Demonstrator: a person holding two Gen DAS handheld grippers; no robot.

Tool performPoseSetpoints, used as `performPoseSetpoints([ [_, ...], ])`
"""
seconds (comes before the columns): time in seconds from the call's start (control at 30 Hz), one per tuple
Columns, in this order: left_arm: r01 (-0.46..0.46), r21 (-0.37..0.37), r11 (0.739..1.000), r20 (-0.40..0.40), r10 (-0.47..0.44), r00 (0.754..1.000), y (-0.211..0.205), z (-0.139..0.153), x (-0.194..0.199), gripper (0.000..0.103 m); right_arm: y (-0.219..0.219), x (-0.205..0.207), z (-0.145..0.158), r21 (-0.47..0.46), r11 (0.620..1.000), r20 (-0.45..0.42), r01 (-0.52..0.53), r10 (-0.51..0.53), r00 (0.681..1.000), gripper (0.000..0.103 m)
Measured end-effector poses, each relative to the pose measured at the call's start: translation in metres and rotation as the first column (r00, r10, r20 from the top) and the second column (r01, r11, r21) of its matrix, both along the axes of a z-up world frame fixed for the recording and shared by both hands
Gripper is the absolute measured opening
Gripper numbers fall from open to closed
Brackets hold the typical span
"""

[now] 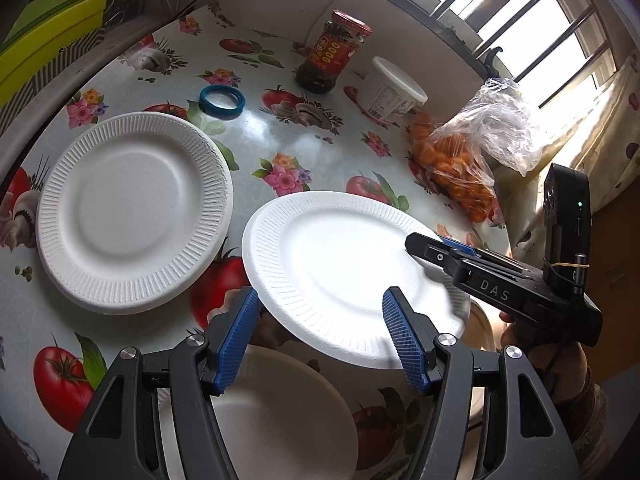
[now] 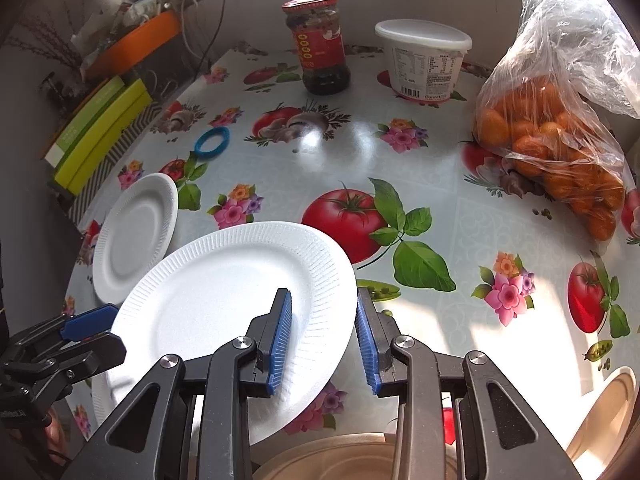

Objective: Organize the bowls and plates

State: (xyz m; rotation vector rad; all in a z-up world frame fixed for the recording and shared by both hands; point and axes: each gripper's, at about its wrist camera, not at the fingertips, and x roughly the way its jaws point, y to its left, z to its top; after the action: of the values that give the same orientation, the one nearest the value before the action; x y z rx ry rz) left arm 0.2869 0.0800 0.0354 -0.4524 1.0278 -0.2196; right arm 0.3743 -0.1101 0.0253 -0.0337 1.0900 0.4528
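Note:
My right gripper (image 2: 323, 344) is shut on the rim of a white ribbed foam plate (image 2: 224, 300), one pad over it and one under, holding it tilted above the flowered table. The left wrist view shows that plate (image 1: 344, 276) with the right gripper (image 1: 432, 248) pinching its far right edge. My left gripper (image 1: 320, 340) is open, its blue pads either side of the plate's near rim without pressing on it. A second white plate (image 1: 132, 208) lies flat to the left, also visible as the farther plate (image 2: 136, 236). Beneath my left gripper lies a cream plate (image 1: 272, 412).
At the back stand a red-labelled jar (image 2: 320, 44), a white tub (image 2: 424, 60) and a blue ring (image 2: 212, 140). A plastic bag of oranges (image 2: 548, 140) fills the right side. Beige bowls (image 2: 352, 456) sit near the front edge. Green boxes (image 1: 48, 40) line the left.

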Motion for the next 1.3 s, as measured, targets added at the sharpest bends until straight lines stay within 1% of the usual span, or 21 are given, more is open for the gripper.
performPoseSetpoints([
  [0.37, -0.011, 0.001, 1.0, 0.042, 0.011, 0.999, 0.009, 0.014, -0.024, 0.065, 0.005, -0.022, 0.014, 0.021, 1.0, 0.025, -0.022, 0.022, 0.999, 0.031],
  [0.77, -0.042, 0.02, 0.999, 0.087, 0.04, 0.995, 0.027, 0.025, -0.069, 0.065, 0.021, -0.063, 0.024, 0.049, 0.996, 0.059, -0.079, 0.076, 0.995, 0.031],
  [0.9, -0.057, 0.018, 0.998, 0.093, 0.055, 0.994, 0.033, 0.024, -0.084, 0.065, 0.027, -0.078, 0.023, 0.056, 0.994, 0.059, -0.098, 0.094, 0.994, 0.031],
  [1.03, -0.059, 0.029, 0.998, 0.089, 0.056, 0.994, 0.037, 0.02, -0.101, 0.065, 0.036, -0.093, 0.02, 0.045, 0.991, 0.061, -0.126, 0.123, 0.991, 0.031],
  [1.3, -0.092, 0.028, 0.995, 0.086, 0.09, 0.992, 0.051, 0.009, -0.131, 0.065, 0.048, -0.117, 0.012, 0.035, 0.982, 0.05, -0.184, 0.182, 0.982, 0.031],
])
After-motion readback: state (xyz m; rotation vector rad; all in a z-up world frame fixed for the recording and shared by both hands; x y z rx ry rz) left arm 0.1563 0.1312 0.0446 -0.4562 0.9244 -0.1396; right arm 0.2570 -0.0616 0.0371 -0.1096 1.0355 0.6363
